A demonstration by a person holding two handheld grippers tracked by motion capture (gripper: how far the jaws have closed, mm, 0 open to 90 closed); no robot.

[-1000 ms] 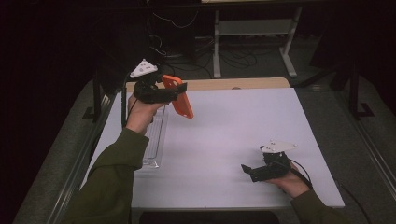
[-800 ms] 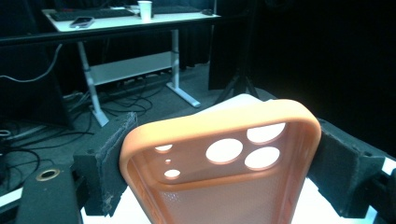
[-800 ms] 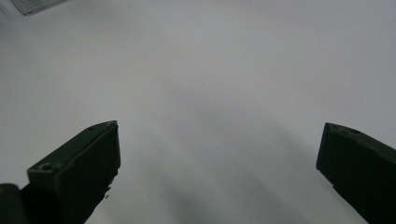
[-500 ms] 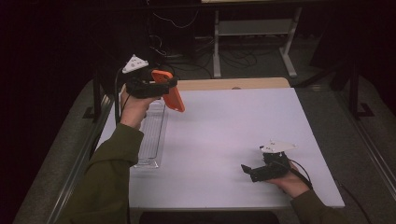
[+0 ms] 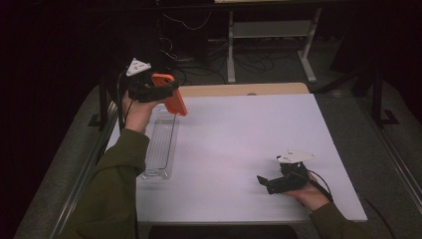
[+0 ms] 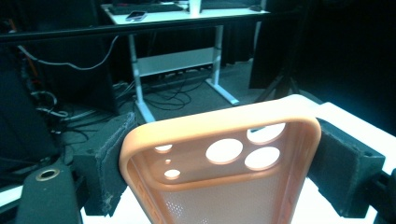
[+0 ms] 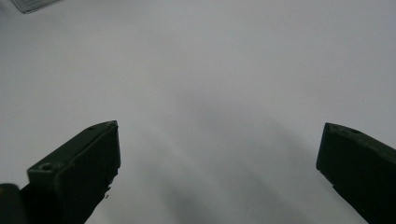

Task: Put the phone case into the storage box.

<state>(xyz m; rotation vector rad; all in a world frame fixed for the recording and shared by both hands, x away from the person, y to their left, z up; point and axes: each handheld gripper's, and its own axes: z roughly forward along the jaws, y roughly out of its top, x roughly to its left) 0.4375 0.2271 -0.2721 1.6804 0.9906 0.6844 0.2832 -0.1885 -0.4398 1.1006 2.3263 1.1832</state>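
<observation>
Orange silicone phone case [image 6: 219, 172] sits clamped between the black jaws of the left gripper [image 6: 219, 168], its open inner side and camera cut-outs facing that gripper's camera. From the high view, the left gripper [image 5: 149, 89] holds the phone case [image 5: 171, 99] lifted above the far-left corner of the white table [image 5: 239, 144], over the far end of a clear plastic tray [image 5: 160, 144]. Near the table's front right, the right gripper [image 5: 268, 181] rests low with its jaws spread wide and nothing between them
</observation>
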